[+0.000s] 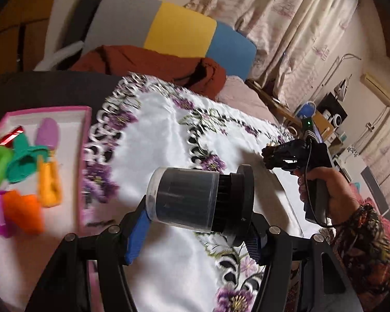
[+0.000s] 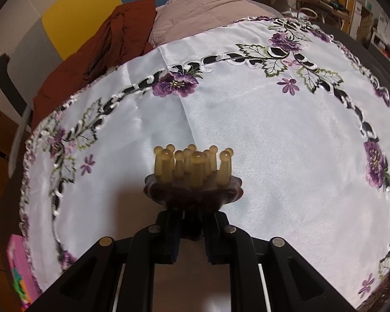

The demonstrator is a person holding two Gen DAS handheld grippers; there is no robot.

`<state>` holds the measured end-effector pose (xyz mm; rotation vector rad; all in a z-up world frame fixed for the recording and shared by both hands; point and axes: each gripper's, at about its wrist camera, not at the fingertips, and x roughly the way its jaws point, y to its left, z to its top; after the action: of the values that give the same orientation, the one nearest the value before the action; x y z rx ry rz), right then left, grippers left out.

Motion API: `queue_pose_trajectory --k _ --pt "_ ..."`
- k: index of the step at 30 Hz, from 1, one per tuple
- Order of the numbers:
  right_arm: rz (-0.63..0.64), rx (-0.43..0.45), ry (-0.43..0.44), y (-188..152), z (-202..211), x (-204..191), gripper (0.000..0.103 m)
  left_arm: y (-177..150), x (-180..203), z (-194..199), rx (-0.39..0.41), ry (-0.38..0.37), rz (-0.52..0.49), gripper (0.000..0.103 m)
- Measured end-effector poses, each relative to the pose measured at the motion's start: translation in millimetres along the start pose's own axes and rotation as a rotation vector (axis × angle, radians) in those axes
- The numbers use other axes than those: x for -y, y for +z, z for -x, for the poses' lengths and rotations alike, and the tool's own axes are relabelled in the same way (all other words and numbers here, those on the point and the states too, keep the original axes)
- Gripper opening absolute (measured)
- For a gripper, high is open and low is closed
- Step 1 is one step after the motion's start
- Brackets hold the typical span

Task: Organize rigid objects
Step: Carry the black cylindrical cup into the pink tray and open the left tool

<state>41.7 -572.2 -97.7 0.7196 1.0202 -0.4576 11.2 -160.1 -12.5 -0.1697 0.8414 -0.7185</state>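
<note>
In the left wrist view my left gripper [image 1: 195, 238] is shut on a dark cylinder with a clear casing and a black ribbed cap [image 1: 187, 200]. It lies sideways between the blue pads, above the tablecloth. My right gripper [image 2: 191, 236] is shut on the dark base of a scalp brush with yellowish rounded prongs [image 2: 192, 174], which point away from the camera. The left wrist view also shows that right gripper [image 1: 278, 156] at the right, carried by a hand in a patterned sleeve. A pink-rimmed tray [image 1: 87, 119] at the left holds several colourful plastic pieces.
A white tablecloth with purple embroidered flowers [image 2: 247, 130] covers the round table. A rust-red cloth [image 1: 153, 62] and a pinkish cushion [image 2: 202, 7] lie beyond the far edge. The pink tray [image 2: 15, 257] sits at the table's left edge. Shelves with clutter stand at the far right.
</note>
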Motion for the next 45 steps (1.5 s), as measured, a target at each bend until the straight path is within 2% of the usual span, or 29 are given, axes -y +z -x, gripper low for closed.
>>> queue_pose_trajectory --k 4,8,12,18,23,26,28,30,35,41,45 --pt "0.032 0.047 0.044 -2 14 -10 0.013 -4 -22 30 0.037 0.031 0.021 0.064" --pt "0.066 0.051 0.067 -8 19 -22 0.013 -15 -55 56 0.040 0.070 0.076 0.064" --pt "0.091 0.053 0.075 -13 21 -30 0.013 -31 -91 75 0.036 0.146 0.127 0.064" --pt "0.095 0.074 0.071 -18 24 -33 0.013 -53 -128 88 0.016 0.225 0.216 0.064" --pt "0.101 0.085 0.086 -24 29 -36 0.013 -63 -146 90 -0.005 0.311 0.225 0.064" --pt "0.114 0.085 0.095 -29 31 -40 0.013 -65 -154 95 0.008 0.358 0.234 0.070" --pt "0.123 0.085 0.106 -32 32 -44 0.013 -66 -156 101 0.035 0.350 0.245 0.086" --pt "0.131 0.086 0.116 -35 33 -47 0.013 -66 -154 106 0.064 0.349 0.244 0.090" --pt "0.158 0.085 0.148 -44 36 -56 0.013 -66 -147 110 0.075 0.330 0.221 0.094" --pt "0.196 0.094 0.181 -54 43 -68 0.013 -66 -143 106 0.058 0.281 0.253 0.095" --pt "0.232 0.124 0.239 -67 56 -77 0.013 -65 -140 108 0.062 0.275 0.253 0.096"
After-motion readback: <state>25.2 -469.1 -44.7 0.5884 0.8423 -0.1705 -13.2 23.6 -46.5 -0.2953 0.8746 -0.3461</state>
